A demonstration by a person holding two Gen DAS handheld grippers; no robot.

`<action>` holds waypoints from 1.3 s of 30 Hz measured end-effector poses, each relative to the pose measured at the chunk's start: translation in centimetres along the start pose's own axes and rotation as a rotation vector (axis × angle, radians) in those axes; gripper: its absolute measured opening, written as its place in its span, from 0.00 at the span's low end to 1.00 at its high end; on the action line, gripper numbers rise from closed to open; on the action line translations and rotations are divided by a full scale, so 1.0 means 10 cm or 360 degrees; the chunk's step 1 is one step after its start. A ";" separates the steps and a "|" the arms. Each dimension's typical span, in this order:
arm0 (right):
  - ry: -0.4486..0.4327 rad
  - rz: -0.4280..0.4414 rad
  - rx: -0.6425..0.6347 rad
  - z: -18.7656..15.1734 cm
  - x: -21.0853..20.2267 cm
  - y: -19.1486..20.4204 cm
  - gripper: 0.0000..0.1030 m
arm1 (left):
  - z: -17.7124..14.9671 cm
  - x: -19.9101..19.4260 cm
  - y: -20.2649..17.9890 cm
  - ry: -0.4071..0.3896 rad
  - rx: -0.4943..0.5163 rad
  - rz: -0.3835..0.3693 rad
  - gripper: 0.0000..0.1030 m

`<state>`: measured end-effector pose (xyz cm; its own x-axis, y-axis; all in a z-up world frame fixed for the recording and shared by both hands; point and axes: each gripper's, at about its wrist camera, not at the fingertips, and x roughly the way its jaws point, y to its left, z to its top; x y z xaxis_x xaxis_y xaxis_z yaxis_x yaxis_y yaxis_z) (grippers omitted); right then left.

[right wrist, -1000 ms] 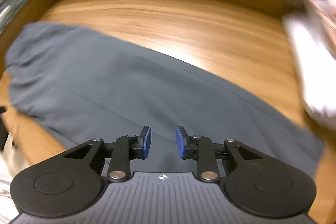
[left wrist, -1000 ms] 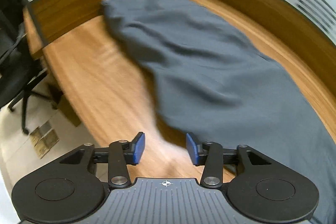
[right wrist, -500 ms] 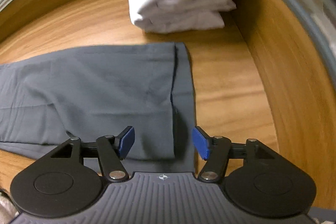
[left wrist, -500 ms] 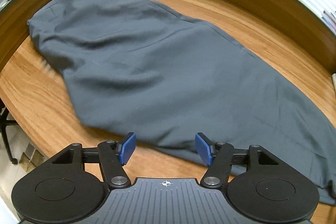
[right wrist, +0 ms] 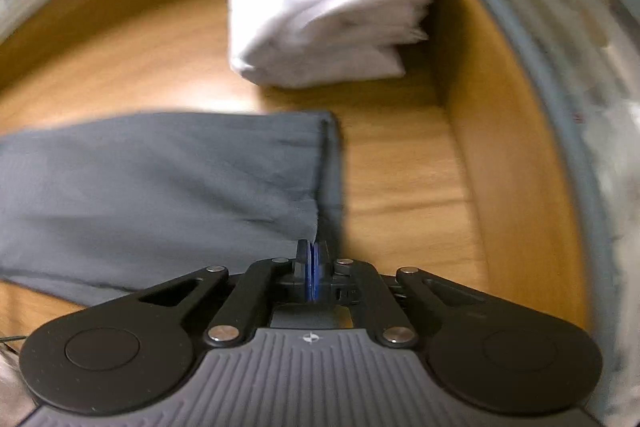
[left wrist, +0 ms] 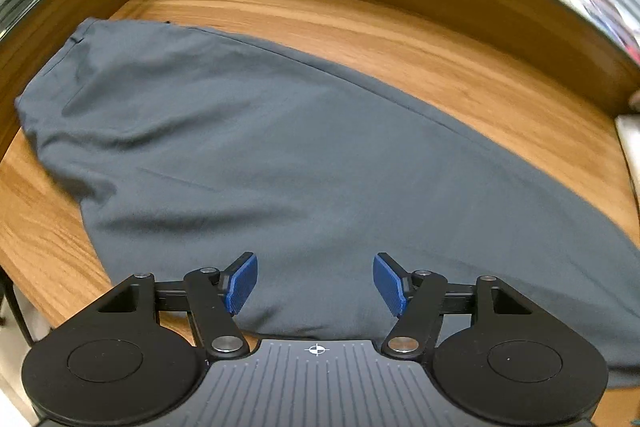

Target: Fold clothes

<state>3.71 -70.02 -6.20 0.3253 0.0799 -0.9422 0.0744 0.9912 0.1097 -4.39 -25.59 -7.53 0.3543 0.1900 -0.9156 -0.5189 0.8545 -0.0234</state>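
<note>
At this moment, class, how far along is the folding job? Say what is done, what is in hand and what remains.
Done: a white folded stack sits at the table's far end. In hand: the right gripper has just closed at the grey trousers' hem corner; whether it pinches cloth is unclear. The left gripper is open above them. Left: they lie full length, with no crosswise fold yet.

I counted one grey garment spread on one wooden surface. Beside its hem sat one stack of folded pale clothes; how many pieces were in that stack I could not tell. Two grippers were mine, each with two blue-padded fingers.
</note>
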 end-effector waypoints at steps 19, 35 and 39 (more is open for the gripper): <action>-0.0117 0.0036 0.0010 0.72 0.67 0.06 0.42 | -0.35 -0.15 0.03 0.0119 0.0048 -0.0178 0.71; -0.0237 -0.0046 -0.0046 1.01 0.58 0.12 0.03 | -0.54 -0.20 0.17 0.0129 -0.0122 -0.0182 0.74; -0.0143 -0.0117 -0.0128 1.08 0.76 0.11 0.11 | -0.58 -0.17 0.11 0.0163 -0.0074 -0.0191 0.74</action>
<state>16.44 -69.46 -9.82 0.4053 0.0003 -0.9142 0.0268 0.9996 0.0122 -10.08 -27.76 -8.32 0.3359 0.0360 -0.9412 -0.5140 0.8443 -0.1512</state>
